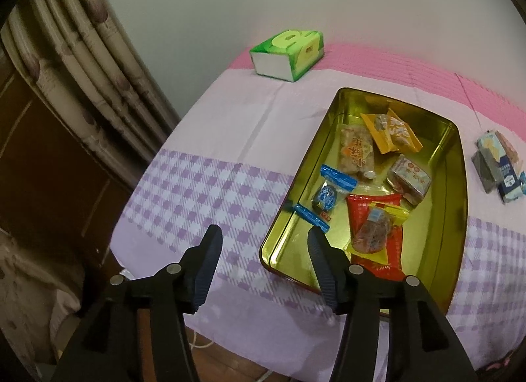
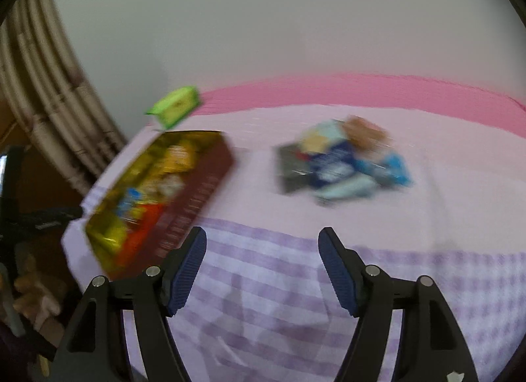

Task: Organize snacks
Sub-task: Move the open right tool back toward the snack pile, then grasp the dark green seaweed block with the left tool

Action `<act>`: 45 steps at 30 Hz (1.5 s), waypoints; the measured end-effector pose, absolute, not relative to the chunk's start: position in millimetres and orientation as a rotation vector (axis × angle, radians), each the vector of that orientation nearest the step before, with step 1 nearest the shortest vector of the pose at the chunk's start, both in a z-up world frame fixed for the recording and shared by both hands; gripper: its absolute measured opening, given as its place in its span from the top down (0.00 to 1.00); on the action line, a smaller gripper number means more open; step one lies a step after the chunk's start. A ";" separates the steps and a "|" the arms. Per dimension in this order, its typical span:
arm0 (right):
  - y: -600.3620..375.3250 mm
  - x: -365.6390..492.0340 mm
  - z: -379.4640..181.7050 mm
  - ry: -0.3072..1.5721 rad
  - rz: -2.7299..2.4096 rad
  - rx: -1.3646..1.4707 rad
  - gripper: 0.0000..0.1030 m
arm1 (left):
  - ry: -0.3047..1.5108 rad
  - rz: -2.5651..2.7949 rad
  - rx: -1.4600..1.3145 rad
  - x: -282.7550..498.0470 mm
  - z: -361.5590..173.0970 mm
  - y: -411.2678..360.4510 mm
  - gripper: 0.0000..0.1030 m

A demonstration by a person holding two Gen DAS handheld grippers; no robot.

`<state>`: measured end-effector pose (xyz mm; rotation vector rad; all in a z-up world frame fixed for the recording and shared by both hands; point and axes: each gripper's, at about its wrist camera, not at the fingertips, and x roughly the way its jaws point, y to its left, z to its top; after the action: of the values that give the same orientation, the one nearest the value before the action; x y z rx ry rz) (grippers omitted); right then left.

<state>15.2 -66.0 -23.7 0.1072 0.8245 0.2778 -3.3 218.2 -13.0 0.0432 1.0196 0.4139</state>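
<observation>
A gold tin tray (image 1: 455, 171) lies on the checked cloth and holds several wrapped snacks, among them a red packet (image 1: 378, 214), an orange packet (image 1: 391, 132) and a blue sweet (image 1: 325, 197). My left gripper (image 1: 264, 243) hovers open over the tray's near left corner with nothing between its fingers. A small pile of blue and grey snack packets (image 1: 498, 165) lies on the cloth to the right of the tray. In the blurred right wrist view the same pile (image 2: 338, 161) lies ahead of my right gripper (image 2: 261, 240), which is open and empty; the tray (image 2: 210, 178) is at its left.
A green tissue box (image 1: 289, 53) stands at the far edge near the wall, also seen as the green box (image 2: 176, 107). A pink strip of cloth (image 1: 427, 69) runs along the back. A curtain (image 1: 82, 69) and dark wooden furniture lie beyond the table's left edge.
</observation>
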 end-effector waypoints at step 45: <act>-215.5 -1.5 -55.6 0.788 0.164 0.222 0.24 | 1.382 -0.070 -0.139 212.1 -78.3 1.0 0.44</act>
<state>-1.5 -215.5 -55.6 0.2220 0.7878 0.1637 212.1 1.0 -78.3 -0.1386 1.3815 -0.0697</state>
